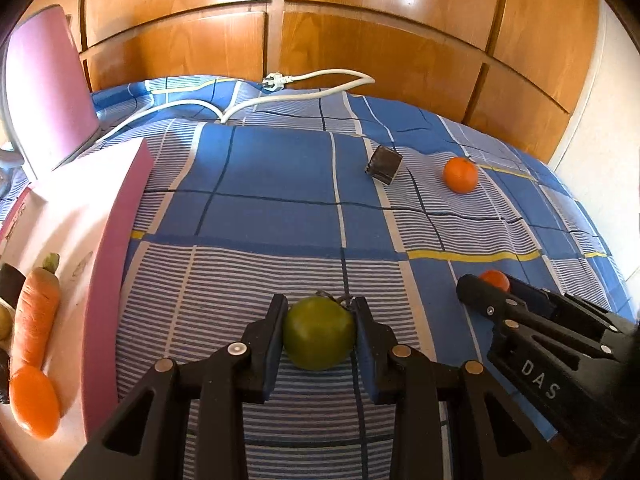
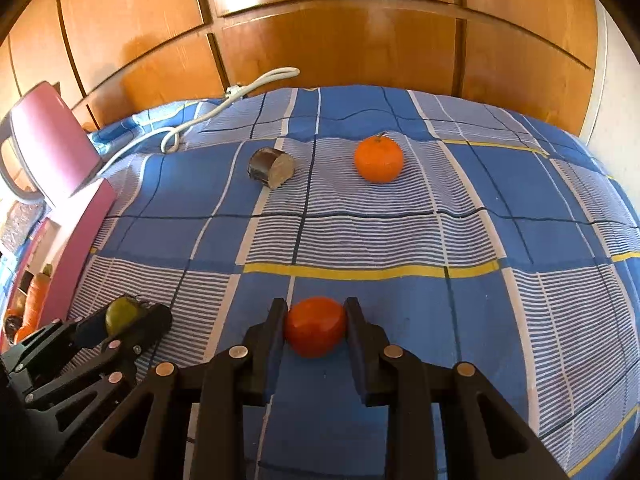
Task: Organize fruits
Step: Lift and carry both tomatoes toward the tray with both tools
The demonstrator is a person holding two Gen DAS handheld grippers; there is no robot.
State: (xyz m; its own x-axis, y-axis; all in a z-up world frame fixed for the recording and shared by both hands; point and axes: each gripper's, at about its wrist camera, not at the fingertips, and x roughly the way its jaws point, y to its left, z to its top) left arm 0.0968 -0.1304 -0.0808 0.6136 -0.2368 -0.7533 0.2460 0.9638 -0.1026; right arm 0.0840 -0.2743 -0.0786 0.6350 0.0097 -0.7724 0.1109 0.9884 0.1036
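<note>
Item one: a green tomato (image 1: 319, 332), stem still on, which we hold in our left tool (image 1: 320, 322). Both pads press its sides, so the jaws are narrowed onto the fruit. It sits just above the checked blue bedspread (image 1: 280, 184), close beside the pink box (image 1: 116, 248).

Item two: a red-orange tomato (image 2: 316, 326), which we grip in our right tool (image 2: 316, 320) the same way, pads tight against both sides, over a blue square of the bedspread. From the left wrist view this tool enters at lower right with only a sliver of the fruit showing.

Item three: an orange (image 2: 378, 159), lying loose on the bedspread farther off, toward the wooden panelling (image 2: 320, 40).

Item four: a short cut piece of dark-skinned vegetable (image 2: 272, 168), pale cut face showing, resting to the left of the orange and apart from it.

Item five: contents of the pink box, namely a carrot (image 1: 34, 324) with a stub of green top, a small orange fruit (image 1: 35, 402) touching its lower end, and dark items at the edge that we cannot identify.

Item six: a white power cable (image 1: 312, 80) with plug, looped along the far edge of the bed.
</note>
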